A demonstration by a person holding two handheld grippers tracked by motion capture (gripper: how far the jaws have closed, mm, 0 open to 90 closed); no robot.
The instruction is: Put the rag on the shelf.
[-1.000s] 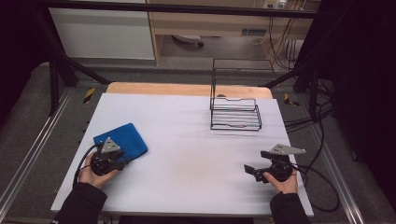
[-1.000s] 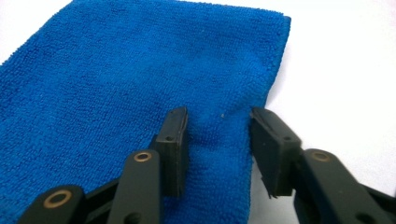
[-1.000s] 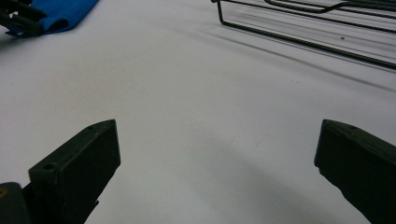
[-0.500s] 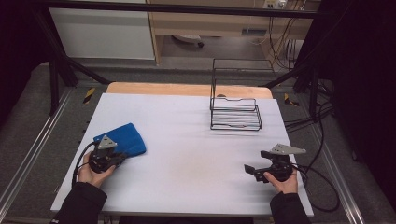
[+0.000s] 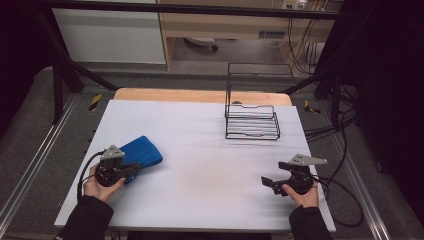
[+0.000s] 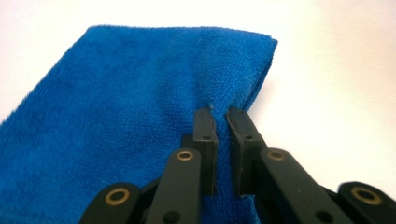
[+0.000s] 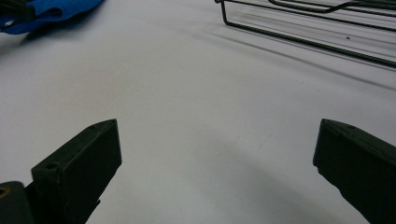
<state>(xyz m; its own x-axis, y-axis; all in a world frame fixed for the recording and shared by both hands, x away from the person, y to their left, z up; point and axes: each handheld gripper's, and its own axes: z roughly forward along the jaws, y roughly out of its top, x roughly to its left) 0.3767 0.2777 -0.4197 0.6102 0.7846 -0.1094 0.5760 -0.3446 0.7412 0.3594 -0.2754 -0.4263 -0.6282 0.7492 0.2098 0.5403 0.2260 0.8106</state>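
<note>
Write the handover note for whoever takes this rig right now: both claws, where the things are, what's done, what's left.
Left claw: jaws have just been closing and now pinch the near edge of the blue towel, which lies folded at the table's left side.
Right claw: open, holding nothing, resting low at the right front.
Black wire rack: at the far right of the table, with nothing in it.
Done: towel gripped.
Left: probably lift it; where it goes isn't evident yet.

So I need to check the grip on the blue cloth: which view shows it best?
The left gripper view: the left gripper pinches the blue cloth at its edge. The high view shows it small, the right gripper view just a corner.
</note>
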